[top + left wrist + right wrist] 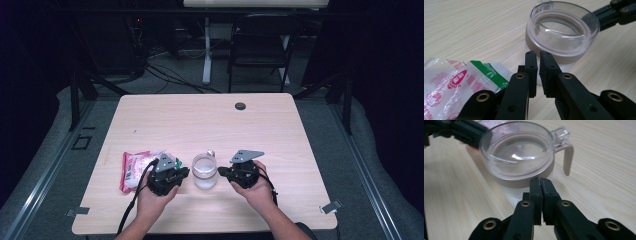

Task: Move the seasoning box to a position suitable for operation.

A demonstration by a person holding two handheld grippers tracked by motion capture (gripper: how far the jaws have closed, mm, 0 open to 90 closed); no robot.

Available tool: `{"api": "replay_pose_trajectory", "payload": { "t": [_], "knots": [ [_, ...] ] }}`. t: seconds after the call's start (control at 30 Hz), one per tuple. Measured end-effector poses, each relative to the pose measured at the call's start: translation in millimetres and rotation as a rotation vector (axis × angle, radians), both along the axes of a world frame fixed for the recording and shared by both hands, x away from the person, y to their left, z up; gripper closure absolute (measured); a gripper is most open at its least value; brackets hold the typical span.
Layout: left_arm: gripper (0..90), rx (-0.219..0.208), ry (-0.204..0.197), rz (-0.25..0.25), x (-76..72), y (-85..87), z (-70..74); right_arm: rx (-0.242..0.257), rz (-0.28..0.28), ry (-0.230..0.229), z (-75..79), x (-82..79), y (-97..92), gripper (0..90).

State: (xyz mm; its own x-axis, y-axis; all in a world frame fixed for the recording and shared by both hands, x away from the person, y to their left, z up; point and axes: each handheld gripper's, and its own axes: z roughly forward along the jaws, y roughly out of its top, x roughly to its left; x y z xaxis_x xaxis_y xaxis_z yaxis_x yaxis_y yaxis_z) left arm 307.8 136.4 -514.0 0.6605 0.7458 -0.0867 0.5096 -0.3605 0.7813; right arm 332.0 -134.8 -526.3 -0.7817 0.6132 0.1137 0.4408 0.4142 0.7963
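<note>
High view: pale wooden table (pixel 200 115), dark room

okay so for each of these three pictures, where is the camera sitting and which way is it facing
High view: above the person's side, facing forward and down on the table; both hands, left gripper, right gripper.
Left gripper view: on that gripper, along its shut jaws toward the cup and packet.
Right gripper view: on that gripper, along its shut jaws at the cup from the opposite side.
All share the cup.
</note>
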Motion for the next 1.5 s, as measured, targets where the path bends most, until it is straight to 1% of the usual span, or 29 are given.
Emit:
{"api": "replay_pose_trajectory", "payload": {
  "t": [0.03, 0.07, 0.13, 0.23, 0.3, 0.33, 0.37, 0.43, 0.5, 0.53, 0.67, 0.73, 0.77, 0.87, 0.9, 1.0, 1.13, 1.3, 1.37, 1.5],
  "knots": [
    [84.5, 0.005, 0.000, 0.002, 0.3, 1.3, 0.2, -0.001, 0.014, 0.004, -0.6, -0.1, 1.4, 86.8],
    [84.4, -0.003, 0.004, 0.008, 0.0, 1.8, 0.0, -0.005, 0.020, 0.003, -1.1, 0.1, 2.6, 86.8],
    [84.2, 0.004, 0.002, 0.008, -0.7, 2.7, -0.1, -0.013, 0.014, -0.002, -0.5, 1.7, 2.6, 86.8],
    [84.2, 0.010, 0.002, 0.014, -2.6, 3.4, -1.1, 0.003, -0.030, -0.009, 0.2, 8.8, 0.5, 87.0],
    [83.9, 0.013, 0.007, 0.018, -3.8, 4.2, -1.9, 0.010, -0.057, -0.005, -1.0, 16.9, 0.5, 86.4],
    [83.8, 0.014, 0.004, 0.025, -4.9, 5.1, -2.4, 0.003, -0.059, -0.006, -1.5, 20.3, 1.0, 85.3],
    [83.7, 0.015, 0.002, 0.024, -5.5, 6.1, -2.4, -0.002, -0.067, -0.017, -3.2, 25.4, 3.0, 84.3],
    [83.6, 0.016, 0.002, 0.032, -7.3, 8.6, -2.1, -0.013, -0.066, -0.024, -6.8, 33.3, 5.5, 83.9],
    [83.4, 0.010, 0.001, 0.043, -8.3, 11.4, -2.6, -0.025, -0.062, -0.009, -10.5, 40.0, 7.4, 83.6],
    [83.2, 0.015, 0.004, 0.044, -8.7, 13.3, -2.4, -0.031, -0.060, -0.012, -11.9, 42.3, 8.4, 83.6],
    [82.6, 0.011, 0.009, 0.064, -11.5, 17.3, -3.5, -0.037, -0.045, -0.025, -13.2, 48.8, 12.3, 81.0],
    [82.3, 0.015, 0.008, 0.069, -13.1, 19.0, -3.6, -0.044, -0.035, -0.030, -13.5, 51.2, 14.1, 79.7],
    [82.3, 0.009, 0.010, 0.075, -14.1, 19.5, -3.7, -0.044, -0.038, -0.031, -14.7, 52.7, 15.5, 79.5],
    [81.7, 0.010, 0.004, 0.085, -15.6, 22.0, -3.9, -0.048, -0.034, -0.025, -17.0, 56.7, 17.8, 78.4],
    [81.5, 0.011, 0.007, 0.086, -15.9, 23.0, -3.8, -0.054, -0.025, -0.023, -16.9, 58.0, 17.6, 78.1],
    [81.3, 0.009, 0.008, 0.097, -17.2, 25.3, -4.6, -0.051, -0.033, -0.024, -18.9, 61.2, 19.2, 77.1],
    [81.2, 0.013, 0.008, 0.102, -18.8, 27.4, -5.1, -0.048, -0.024, -0.013, -21.3, 66.6, 19.9, 76.3],
    [81.1, 0.012, 0.011, 0.113, -20.2, 30.0, -5.1, -0.052, -0.025, 0.000, -23.4, 70.3, 22.0, 78.1],
    [81.1, 0.005, 0.011, 0.118, -20.5, 30.3, -5.6, -0.040, -0.022, 0.006, -24.0, 71.1, 22.4, 79.9],
    [80.9, 0.007, 0.012, 0.120, -20.5, 30.8, -6.2, -0.047, -0.015, 0.000, -24.2, 71.3, 23.8, 81.2]
  ]
}}
